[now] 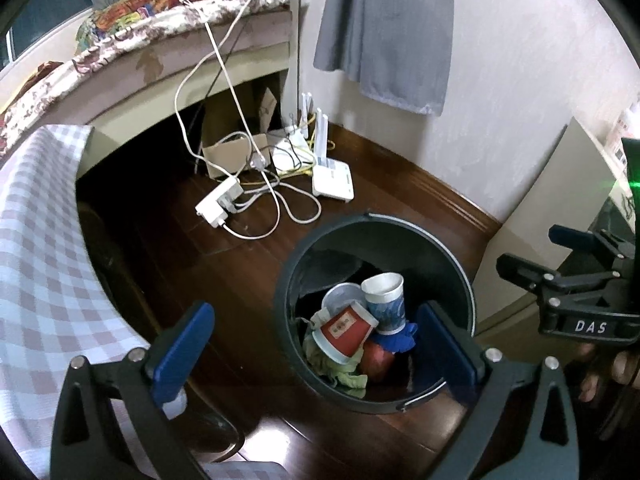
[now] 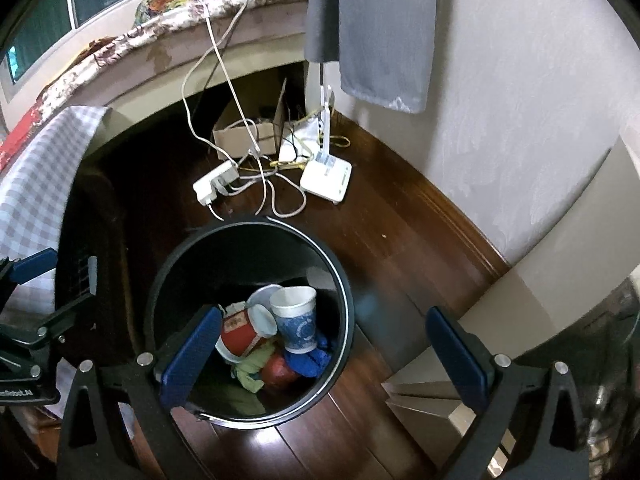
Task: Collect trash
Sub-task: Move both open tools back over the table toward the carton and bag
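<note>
A round black trash bin point(image 1: 468, 280) point(image 2: 344, 276) stands on the dark wood floor. Inside lie a blue-and-white paper cup point(image 1: 386, 300) point(image 2: 298, 320), a red paper cup point(image 1: 344, 332) point(image 2: 238, 334), a white lid point(image 1: 338, 298), blue crumpled material point(image 1: 400, 338) point(image 2: 314, 360), green paper point(image 2: 250, 372) and something red point(image 2: 280, 372). My left gripper point(image 1: 316, 356) hangs open above the bin with nothing between its blue pads. My right gripper point(image 2: 324, 360) is open too, over the bin's right rim, empty. The right gripper point(image 1: 532, 256) also shows at the right edge of the left wrist view.
A white power strip point(image 1: 219, 204) point(image 2: 214, 186), tangled cables, a white router point(image 1: 332, 178) point(image 2: 326, 178) and a cardboard box point(image 1: 230, 156) lie on the floor beyond the bin. A checked cloth point(image 1: 44, 260) hangs at left. A grey garment point(image 1: 384, 32) hangs on the wall. A beige cabinet point(image 2: 540, 280) stands at right.
</note>
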Tool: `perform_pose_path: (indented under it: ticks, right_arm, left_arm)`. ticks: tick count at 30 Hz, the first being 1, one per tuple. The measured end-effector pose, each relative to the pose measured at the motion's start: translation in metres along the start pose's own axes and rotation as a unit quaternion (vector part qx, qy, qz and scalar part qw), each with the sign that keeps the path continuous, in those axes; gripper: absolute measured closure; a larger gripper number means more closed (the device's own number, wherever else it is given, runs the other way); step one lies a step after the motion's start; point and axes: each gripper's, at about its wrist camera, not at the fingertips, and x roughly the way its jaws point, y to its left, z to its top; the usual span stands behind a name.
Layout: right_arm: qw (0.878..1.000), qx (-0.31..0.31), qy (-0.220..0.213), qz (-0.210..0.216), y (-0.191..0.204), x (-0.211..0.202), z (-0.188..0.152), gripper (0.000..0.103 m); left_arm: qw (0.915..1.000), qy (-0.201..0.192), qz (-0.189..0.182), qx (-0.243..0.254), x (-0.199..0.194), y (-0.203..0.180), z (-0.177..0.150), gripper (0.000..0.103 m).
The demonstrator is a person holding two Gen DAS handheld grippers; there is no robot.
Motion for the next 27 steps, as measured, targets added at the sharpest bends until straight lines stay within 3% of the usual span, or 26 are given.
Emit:
perform_pose_path:
  ticks: [16,27]
  right_arm:
    - [0.997,-0.017,-0.07,0.015,0.03,-0.06,0.029,0.0]
    - [0.989,-0.063,-0.12,0.062,0.098,-0.102,0.052,0.0]
  left_arm:
    - [0.9976,-0.062,0.02,-0.022,-0.072,0.024,0.015,0.001]
    - [0.9907,-0.102,0.054,-0.072,-0.128,0.075,0.002,0.001]
